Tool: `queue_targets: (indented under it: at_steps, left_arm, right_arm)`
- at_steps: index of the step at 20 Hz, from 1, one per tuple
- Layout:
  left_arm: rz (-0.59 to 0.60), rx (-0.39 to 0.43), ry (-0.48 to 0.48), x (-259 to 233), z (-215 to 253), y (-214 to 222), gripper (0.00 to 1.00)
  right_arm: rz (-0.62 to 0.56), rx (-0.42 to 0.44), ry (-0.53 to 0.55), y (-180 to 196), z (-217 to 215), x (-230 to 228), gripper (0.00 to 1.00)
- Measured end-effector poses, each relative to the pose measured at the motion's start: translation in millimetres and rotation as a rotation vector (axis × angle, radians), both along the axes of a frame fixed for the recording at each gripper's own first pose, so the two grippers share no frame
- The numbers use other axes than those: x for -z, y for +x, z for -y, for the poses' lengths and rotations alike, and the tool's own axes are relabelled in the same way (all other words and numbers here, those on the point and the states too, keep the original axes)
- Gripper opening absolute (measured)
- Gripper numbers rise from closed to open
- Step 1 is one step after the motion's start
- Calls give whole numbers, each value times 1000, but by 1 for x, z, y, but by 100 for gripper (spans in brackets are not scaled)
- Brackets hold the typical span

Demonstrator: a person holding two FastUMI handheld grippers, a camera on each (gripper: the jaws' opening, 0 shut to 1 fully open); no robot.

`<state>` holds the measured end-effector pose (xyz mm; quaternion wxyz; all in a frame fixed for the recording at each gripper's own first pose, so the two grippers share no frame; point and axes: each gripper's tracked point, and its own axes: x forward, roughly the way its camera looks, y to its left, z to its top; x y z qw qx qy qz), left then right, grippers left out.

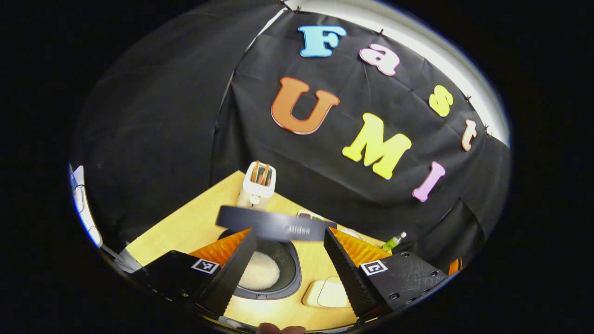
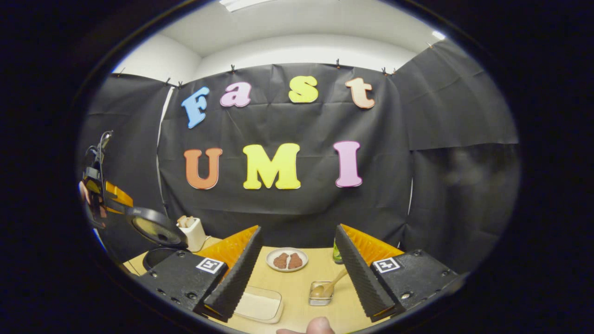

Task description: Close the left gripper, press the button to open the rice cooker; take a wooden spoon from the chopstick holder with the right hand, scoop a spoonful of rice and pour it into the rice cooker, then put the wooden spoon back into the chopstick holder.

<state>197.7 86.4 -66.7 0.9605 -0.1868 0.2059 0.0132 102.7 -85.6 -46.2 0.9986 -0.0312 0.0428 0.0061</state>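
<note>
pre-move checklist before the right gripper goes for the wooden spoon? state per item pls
1. Rice cooker open: ok, lid stands up, white rice shows in the pot.
2. Left gripper clear of the button: ok, fingers apart, holding nothing.
3. Right gripper free to grasp: ok, fingers apart and empty.
4. Wooden spoon reachable: ok, it leans out of a small clear holder just ahead of the fingers.
5. Rice supply: ok, white tray lies by the right gripper's left finger.
6. Path past the plate and green bottle: cannot tell.
</note>
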Motion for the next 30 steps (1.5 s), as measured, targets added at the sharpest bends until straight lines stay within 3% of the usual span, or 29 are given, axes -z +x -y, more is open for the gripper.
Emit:
queue_targets:
  at_steps: [4, 8, 14, 23, 30]
  left_arm:
    - [137, -34, 107, -31, 2, -19, 95]
    - [246, -3, 260, -39, 35, -40, 95]
    - [330, 13, 395, -45, 74, -67, 95]
    - [384, -79, 437, -52, 94, -71, 94]
    - [353, -86, 492, -34, 102, -47, 95]
  right_arm:
    - [-36, 39, 6, -4, 26, 15, 100]
    - [-106, 81, 34, -3, 57, 48, 100]
    - [-210, 81, 92, 18, 86, 104, 100]
    - [-388, 67, 245, 93, 120, 219, 99]
    - [-490, 73, 292, 161, 137, 291, 99]
